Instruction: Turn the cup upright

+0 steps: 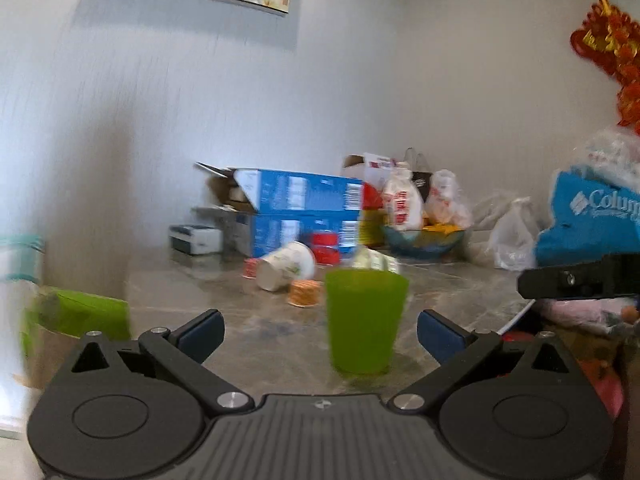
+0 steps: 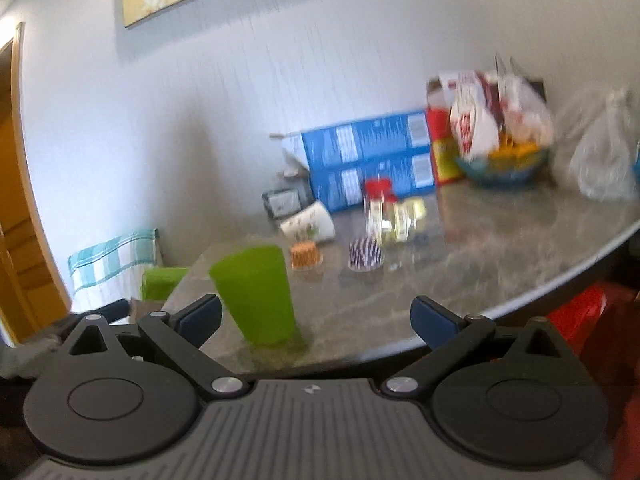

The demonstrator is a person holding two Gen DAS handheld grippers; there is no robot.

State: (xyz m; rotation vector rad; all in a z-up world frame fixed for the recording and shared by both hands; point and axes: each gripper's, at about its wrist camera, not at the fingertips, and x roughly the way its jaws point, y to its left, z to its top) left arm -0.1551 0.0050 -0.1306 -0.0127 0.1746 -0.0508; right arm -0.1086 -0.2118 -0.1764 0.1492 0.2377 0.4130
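Observation:
A green plastic cup stands upright on the grey marble table, its mouth up. My left gripper is open, and the cup stands between and just beyond its blue fingertips, nearer the right one. In the right wrist view the same cup stands near the table's front edge, just beyond the left fingertip. My right gripper is open and empty. A part of the right gripper shows at the right in the left wrist view.
A white paper cup lies on its side behind the green cup. Small patterned cupcake cases, a glass jar, stacked blue boxes, a bowl of snacks and plastic bags crowd the back. A chair with a striped towel stands left.

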